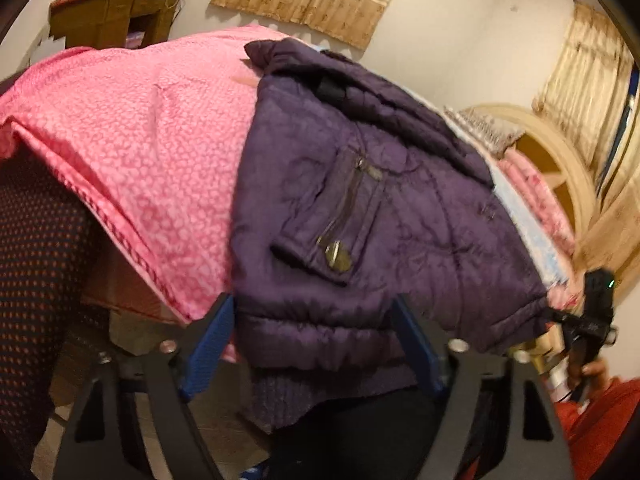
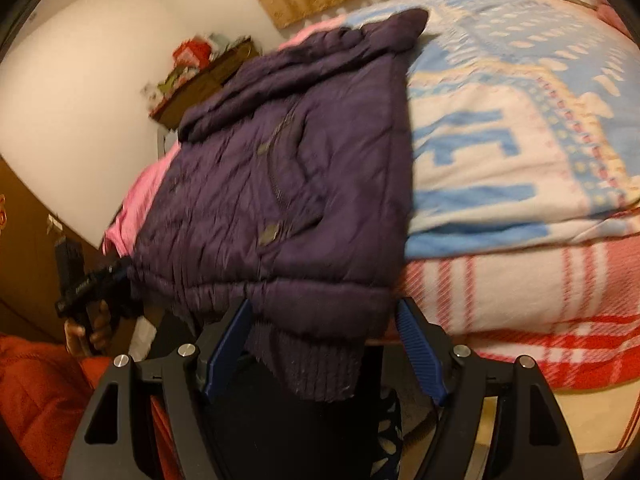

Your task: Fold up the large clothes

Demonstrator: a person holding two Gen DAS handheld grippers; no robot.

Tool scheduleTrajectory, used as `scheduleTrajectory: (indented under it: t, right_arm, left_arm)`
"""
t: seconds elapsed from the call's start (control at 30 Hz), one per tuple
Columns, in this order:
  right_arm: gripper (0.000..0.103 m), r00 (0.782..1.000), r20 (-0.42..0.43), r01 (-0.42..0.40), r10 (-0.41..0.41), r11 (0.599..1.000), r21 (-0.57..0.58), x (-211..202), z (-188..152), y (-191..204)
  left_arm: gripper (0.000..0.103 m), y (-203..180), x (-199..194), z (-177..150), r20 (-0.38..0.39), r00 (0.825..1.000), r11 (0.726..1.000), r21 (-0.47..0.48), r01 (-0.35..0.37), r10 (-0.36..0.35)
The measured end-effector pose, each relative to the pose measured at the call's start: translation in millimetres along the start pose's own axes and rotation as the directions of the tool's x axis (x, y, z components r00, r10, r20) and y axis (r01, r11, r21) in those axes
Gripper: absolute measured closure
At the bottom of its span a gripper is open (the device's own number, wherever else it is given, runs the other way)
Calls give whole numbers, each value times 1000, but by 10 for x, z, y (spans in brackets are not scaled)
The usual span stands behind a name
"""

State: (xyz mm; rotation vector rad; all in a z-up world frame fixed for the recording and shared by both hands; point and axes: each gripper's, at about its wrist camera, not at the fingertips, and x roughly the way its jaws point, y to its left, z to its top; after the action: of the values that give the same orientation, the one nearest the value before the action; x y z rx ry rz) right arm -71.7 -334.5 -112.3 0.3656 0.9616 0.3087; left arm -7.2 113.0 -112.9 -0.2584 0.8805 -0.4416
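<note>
Two grippers come at the purple jacket (image 1: 360,208) from the near edge of the bed (image 2: 520,320), where it lies partly folded, its ribbed hem (image 2: 312,364) hanging over the side. The left gripper (image 1: 316,344) and right gripper (image 2: 324,352) each stand spread with hem fabric between the blue pads, not yet pinched as far as I can tell. The jacket's long axis runs away from both, toward the wall. Each gripper sits at its own hem corner, neither clearly nearer. Motion blur softens the fabric edges; the sleeves are hidden in the folds.
</note>
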Motion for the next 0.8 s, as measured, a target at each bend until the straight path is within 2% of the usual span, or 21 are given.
scheduleTrajectory:
  t: [0.1,0.17,0.23,0.37,0.43,0.47,0.5,0.53,0.57,0.6,0.7,0.8]
  right_arm:
    - [29,999,-32,-1,1,1000,-21,117,-35,59]
    - [29,1000,-28,-7,7,1000,6,182,-32,24]
    - [29,998,-36,-44,47,997,69,248,-46,-50]
    - [29,997,-33,-72,76,992,99,347,-92,-113]
    - [45,994,-25,-106,110,987,118,365,-102,-145]
    - [61,989,-24,-140,144,982,129,373,-108,-158]
    - [64,985,-24,-166,171,976,138,377,-113,-159]
    - [72,984,-19,-176,179,976,127,359,-116,-139]
    - [79,982,-21,-184,188,976,112,339,-115,-113]
    - [84,980,-24,-195,198,975,109,324,-111,-95]
    - [88,963,-27,-263,268,956,131,194,-53,-71]
    - [88,942,-3,-334,337,935,123,30,32,-7]
  left_arm:
    - [27,10,15,-25,-14,1000,1000,28,3,-3]
    - [27,93,83,-41,-43,999,999,-19,31,-32]
    - [27,153,120,-90,-62,996,997,-58,60,-64]
    - [25,92,168,-163,-64,998,1000,-1,23,-23]
    - [25,60,186,-169,-53,998,1000,13,13,-12]
    - [25,72,186,-174,-47,999,1000,3,20,-20]
    - [31,90,184,-176,-43,999,999,-10,33,-33]
    - [41,107,177,-177,-41,998,998,-22,54,-55]
    - [45,119,160,-177,-41,997,997,-29,66,-67]
    - [57,116,127,-169,-37,996,996,-28,79,-80]
    - [76,106,-34,-111,-18,985,984,-37,173,-174]
    - [78,77,-251,45,22,958,956,-57,287,-286]
